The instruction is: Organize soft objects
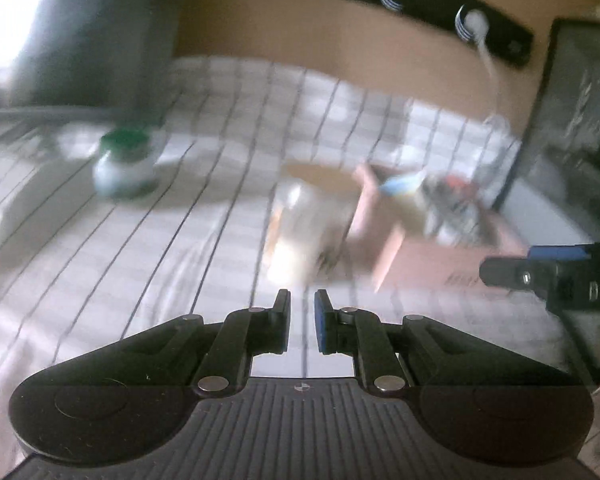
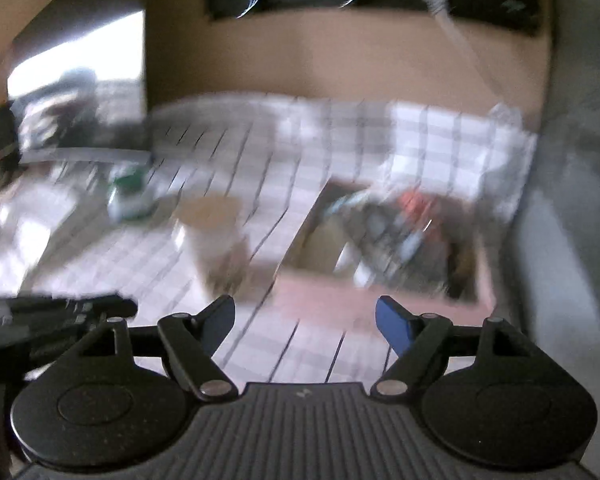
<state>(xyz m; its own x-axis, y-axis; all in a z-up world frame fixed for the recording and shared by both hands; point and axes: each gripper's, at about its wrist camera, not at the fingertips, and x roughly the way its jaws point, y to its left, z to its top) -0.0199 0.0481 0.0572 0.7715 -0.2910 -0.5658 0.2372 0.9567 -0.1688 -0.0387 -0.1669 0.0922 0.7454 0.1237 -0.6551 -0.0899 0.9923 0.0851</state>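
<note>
A checked bedsheet (image 2: 284,208) is spreading across both views, and a cardboard box (image 2: 384,280) is sitting on it ahead and to the right, its long side running away toward the wall. The soft objects (image 2: 412,216) are lying jumbled inside it (too blurred to name singly). A pale cup-like container (image 2: 216,232) is standing just left of the box, with a green-lidded jar (image 2: 130,196) farther left. The right gripper (image 2: 305,318) is gaping wide and carrying nothing, pointing nearly straight at the box, so it is looking the nearer one. The left gripper (image 1: 302,320) is nearly closed, a slim gap showing, also gripping nothing, with the box lying off to its right.
</note>
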